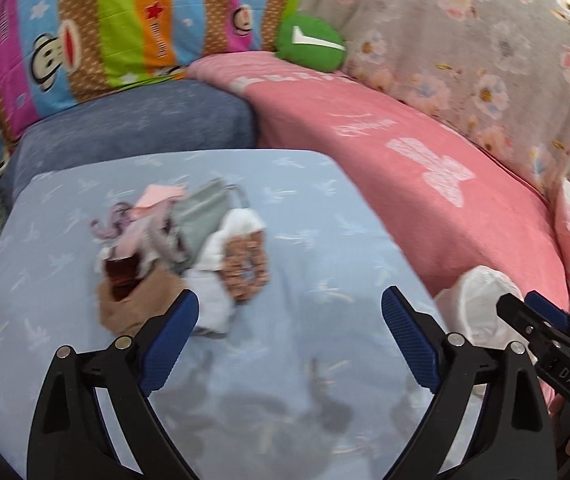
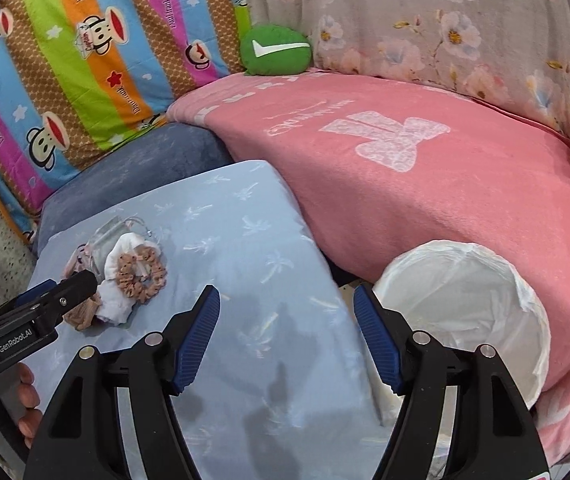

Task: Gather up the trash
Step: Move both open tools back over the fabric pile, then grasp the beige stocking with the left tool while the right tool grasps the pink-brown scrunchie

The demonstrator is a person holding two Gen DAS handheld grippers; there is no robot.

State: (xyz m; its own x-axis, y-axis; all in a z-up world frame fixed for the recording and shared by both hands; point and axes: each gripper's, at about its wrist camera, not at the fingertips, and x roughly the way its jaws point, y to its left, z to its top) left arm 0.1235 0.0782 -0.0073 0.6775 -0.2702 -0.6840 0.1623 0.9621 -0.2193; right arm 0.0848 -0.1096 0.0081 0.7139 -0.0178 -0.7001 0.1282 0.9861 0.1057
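Jaws of left gripper (image 1: 290, 330) spread wide, nothing between, hovering over pale blue pillow (image 1: 325, 208); blue ribbed pads (image 1: 173, 344) just short of trash pile (image 1: 181, 256). Jaws of right gripper (image 2: 287, 334) likewise spread and holding nothing, poised over the right edge of the same pillow. Trash pile (image 2: 125, 280) resting on the pillow's left part: brown scrunchie (image 2: 141, 272), white crumpled tissue (image 2: 115, 300), clear plastic wrapper (image 2: 105, 240), pinkish scraps, somewhat blurred in left wrist view. White-lined trash bin (image 2: 469, 304) just off the pillow's right edge, against pink blanket (image 2: 445, 200). Darker blue pillow (image 1: 133, 128) behind the pale pillow, striped monkey-print quilt (image 2: 85, 60) farther back, green ball (image 2: 276, 51) beside it, floral grey cover (image 2: 445, 20) beyond the blanket.
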